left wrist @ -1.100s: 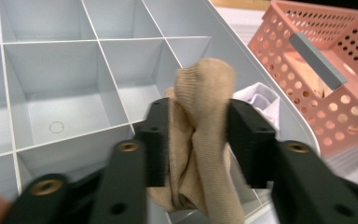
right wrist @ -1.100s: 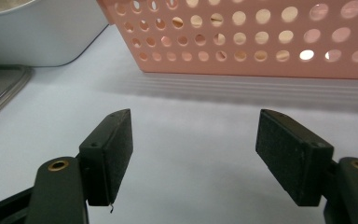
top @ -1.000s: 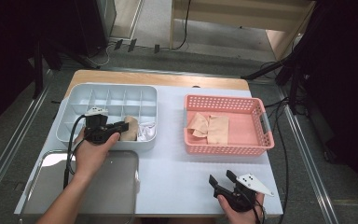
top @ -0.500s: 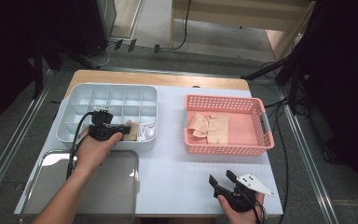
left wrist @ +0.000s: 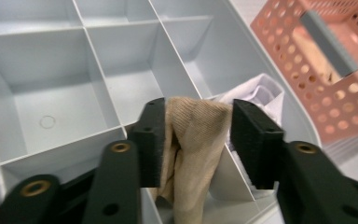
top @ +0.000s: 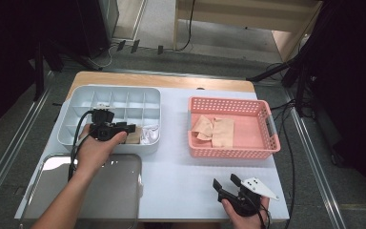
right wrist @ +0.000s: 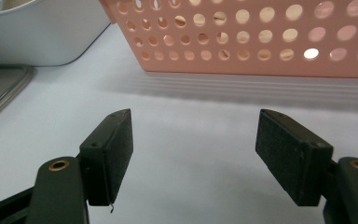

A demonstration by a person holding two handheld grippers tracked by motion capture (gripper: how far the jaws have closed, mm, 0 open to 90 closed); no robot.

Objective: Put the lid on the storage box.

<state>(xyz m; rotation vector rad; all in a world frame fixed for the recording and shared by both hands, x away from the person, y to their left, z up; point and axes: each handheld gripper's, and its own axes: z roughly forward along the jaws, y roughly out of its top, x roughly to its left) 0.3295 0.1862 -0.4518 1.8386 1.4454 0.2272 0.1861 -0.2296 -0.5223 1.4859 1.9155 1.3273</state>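
Two tongs mine, left gripper [left wrist: 198, 140] jaws just loosening beside limp tan ribbed cloth [left wrist: 191, 144] hanging lengthwise into grey divided plastic tray [left wrist: 51, 93], right gripper [right wrist: 193, 156] gaping, empty.

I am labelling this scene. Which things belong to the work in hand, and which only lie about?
In the job: left gripper, tan cloth, divided tray, pink basket.
Lying about: metal tray, white cloth, right gripper, open.
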